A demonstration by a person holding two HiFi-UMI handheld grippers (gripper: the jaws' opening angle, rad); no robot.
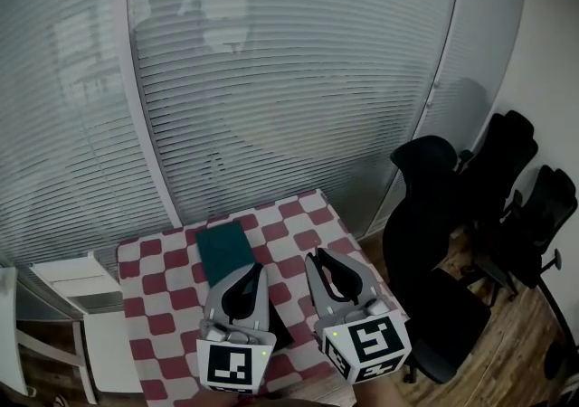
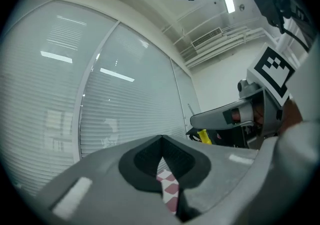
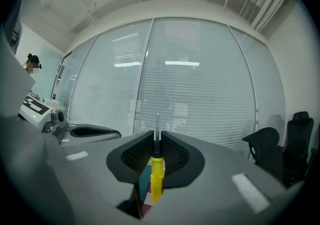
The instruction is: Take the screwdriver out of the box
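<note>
The screwdriver (image 3: 156,171) has a yellow handle and a thin metal shaft that points up past the jaw tips. My right gripper (image 3: 156,135) is shut on it where handle meets shaft. In the head view the right gripper (image 1: 314,258) hangs over the right part of the checkered table (image 1: 312,215). The screwdriver's yellow handle (image 2: 204,136) also shows in the left gripper view. My left gripper (image 1: 257,271) is beside the right one, its jaw tips together (image 2: 161,140), nothing between them. A flat teal box part (image 1: 223,250) lies on the cloth ahead of it, and a dark piece (image 1: 281,331) sits partly hidden under it.
A glass wall with blinds (image 1: 271,80) stands right behind the table. Black office chairs (image 1: 434,215) crowd the right side. A white chair or shelf (image 1: 77,283) stands at the left of the table.
</note>
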